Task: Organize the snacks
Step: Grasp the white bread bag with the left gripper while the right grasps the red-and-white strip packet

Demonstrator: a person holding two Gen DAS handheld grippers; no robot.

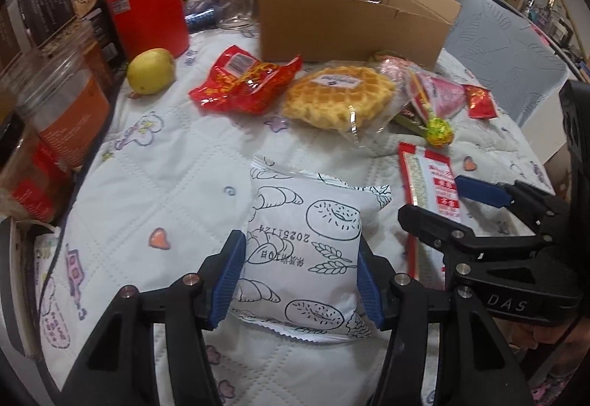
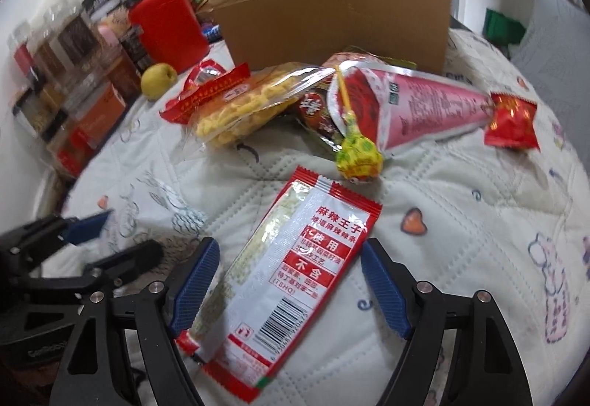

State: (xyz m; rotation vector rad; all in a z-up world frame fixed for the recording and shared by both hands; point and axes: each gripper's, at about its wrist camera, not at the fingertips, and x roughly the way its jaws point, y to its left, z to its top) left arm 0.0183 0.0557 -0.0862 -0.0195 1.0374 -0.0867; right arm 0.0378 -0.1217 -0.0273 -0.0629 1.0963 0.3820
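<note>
My left gripper (image 1: 300, 280) is shut on a white bread packet (image 1: 306, 251) with line drawings, its blue pads pressing both sides as it rests on the quilted cloth. My right gripper (image 2: 289, 284) is open around a red and white spicy strip packet (image 2: 280, 280), pads apart from it; this packet also shows in the left wrist view (image 1: 431, 192). An open cardboard box (image 1: 350, 15) stands at the back (image 2: 332, 22). A waffle pack (image 1: 339, 96), red snack bag (image 1: 243, 81), lollipop (image 2: 357, 155) and pink cone packet (image 2: 416, 107) lie before it.
A red tin (image 1: 147, 7), a yellow pear (image 1: 151, 70), a glass jar (image 1: 232, 0) and several jars and boxes (image 1: 55, 111) crowd the left side. A small red sachet (image 2: 512, 125) lies at the right. A grey chair (image 1: 505, 52) stands beyond the table edge.
</note>
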